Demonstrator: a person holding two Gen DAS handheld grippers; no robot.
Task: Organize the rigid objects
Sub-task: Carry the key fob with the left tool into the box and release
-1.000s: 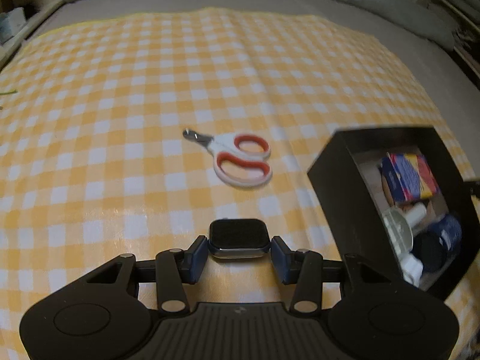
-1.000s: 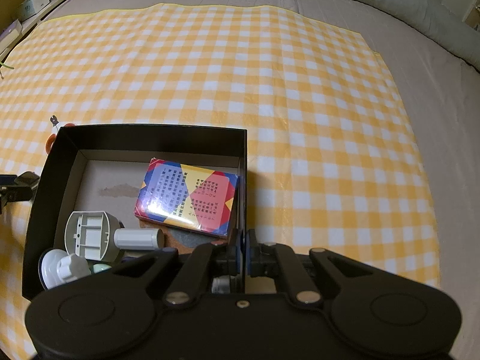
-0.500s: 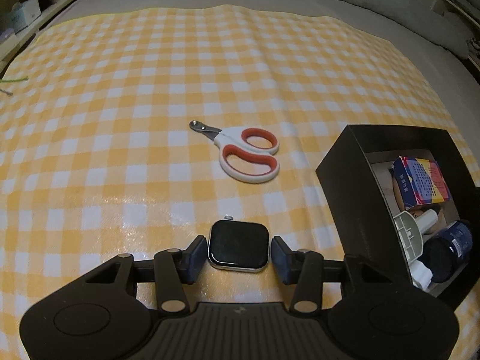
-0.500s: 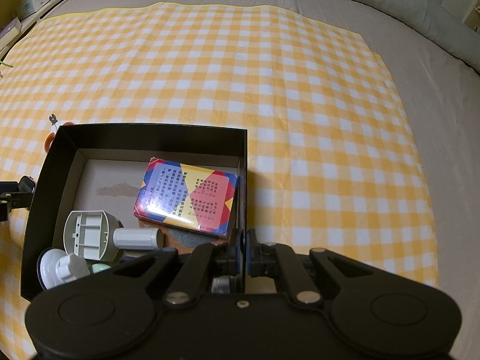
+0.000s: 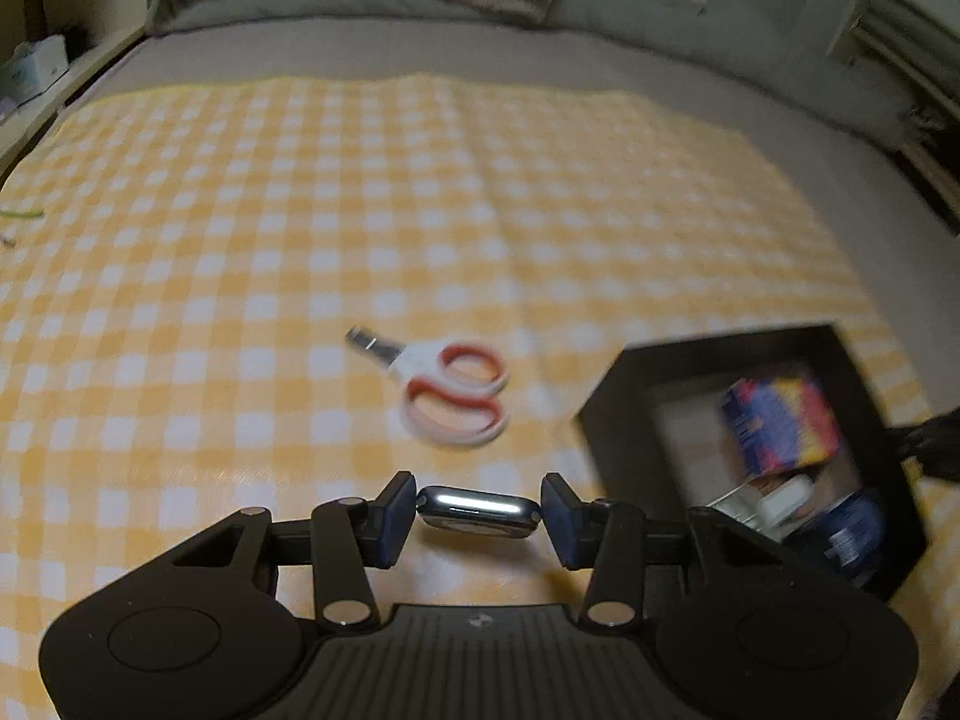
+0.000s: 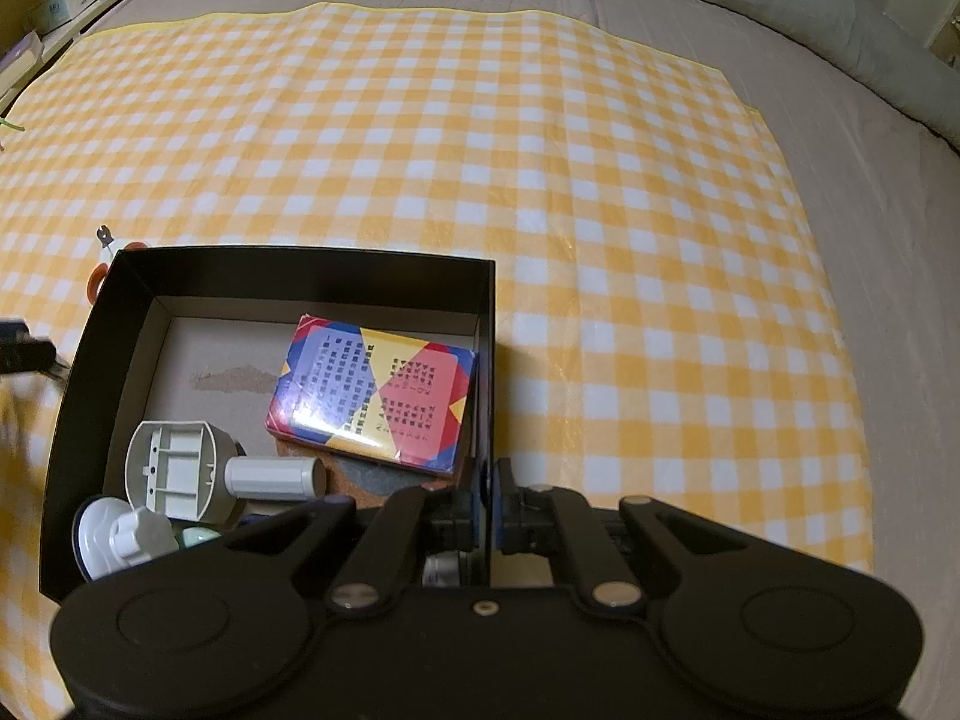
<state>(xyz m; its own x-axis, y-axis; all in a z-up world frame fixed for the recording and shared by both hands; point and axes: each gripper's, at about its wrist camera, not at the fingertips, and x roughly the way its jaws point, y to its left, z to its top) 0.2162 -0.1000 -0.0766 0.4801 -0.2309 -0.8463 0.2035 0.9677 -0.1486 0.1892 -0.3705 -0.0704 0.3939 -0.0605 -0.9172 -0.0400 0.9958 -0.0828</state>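
Since a second ago the watch body (image 5: pixel 477 511) has come up off the checked cloth (image 5: pixel 300 252): it then lay flat with its dark face showing, and now only its shiny edge shows, tilted and clear of the cloth, pinched between the blue pads of the left gripper (image 5: pixel 478 513). The left view has also swung, so the scissors (image 5: pixel 447 390) and the black box (image 5: pixel 624 420) sit further up the frame and look blurred. The right view has not changed.

Nearest the left camera, the jaws stand at a narrow-to-middling gap, each pad against one end of the watch body. Just beyond lies the pair of scissors with white and orange handles, flat on the cloth, apart from the watch. To the right of them is the black box, open at the top, with a colourful carton (image 5: pixel 780 426) and a dark blue item (image 5: pixel 852 534) inside. Further off the cloth ends on a grey bed (image 5: pixel 360 54).

Nearest the right camera, the right gripper (image 6: pixel 490 507) has its jaws closed on the right wall of the black box (image 6: pixel 489 360). Inside the box lie a white plastic part (image 6: pixel 174 468), a white cylinder (image 6: pixel 270 477), a white cap (image 6: pixel 129 531) and the colourful carton (image 6: pixel 372 402), the carton next to the clamped wall. Past the box's far left corner the scissors' tip (image 6: pixel 105 237) peeks out. The checked cloth (image 6: pixel 540 150) stretches on to the bed (image 6: pixel 840 90).
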